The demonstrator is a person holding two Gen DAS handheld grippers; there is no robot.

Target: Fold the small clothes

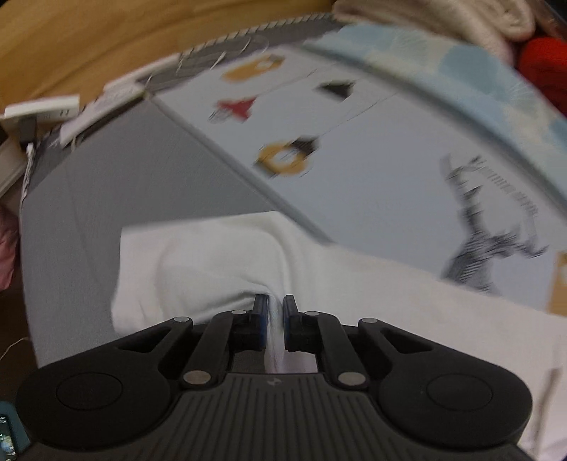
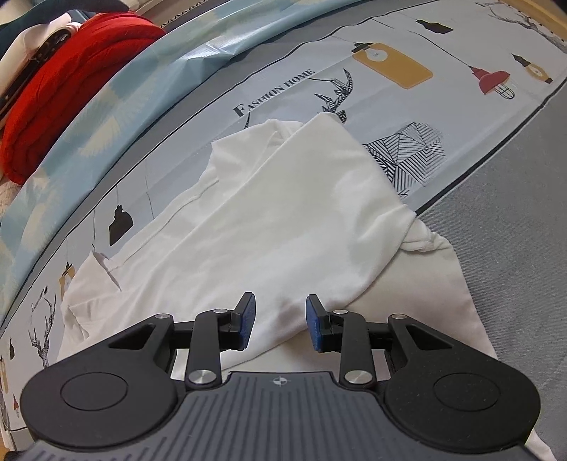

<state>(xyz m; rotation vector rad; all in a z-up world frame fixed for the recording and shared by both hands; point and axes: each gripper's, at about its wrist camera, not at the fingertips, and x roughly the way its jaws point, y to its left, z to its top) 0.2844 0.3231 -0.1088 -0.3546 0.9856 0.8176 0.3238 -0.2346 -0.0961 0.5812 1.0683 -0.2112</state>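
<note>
**White garment pinched at one end, half folded on the printed cloth**

From where I stand, the white garment (image 2: 269,220) lies spread over a printed cloth (image 2: 460,117) that covers the work surface, grey-blue with lamps, deer and the words "FASHION HOME" on it. 1 flap of the garment is turned over on itself and runs diagonally across the rest, with a sleeve or corner poking out beneath it on the right side of the right wrist view.

The left gripper (image 1: 275,306) has its 2 blue-padded fingers drawn close together, and a thin ridge of the white fabric (image 1: 219,262) stands up between them; the cloth puckers toward the pads, so it is pinching the garment. That view is smeared with blur, and the prints on the cloth are streaked.

The right gripper (image 2: 280,315) sits low over the near edge of the garment with its fingers spread apart. The folded flap's lower corner lies in the gap between the pads, but I see neither pad pressing on it; the right pad is just beside the fold's edge.

Beyond the printed cloth, a light blue patterned band (image 2: 117,106) runs along its far side. Behind that sits a folded red textile (image 2: 71,88), with cream-coloured fabric (image 1: 443,21) near it. Pale wood (image 1: 71,46) shows at the far left of the left wrist view.
</note>
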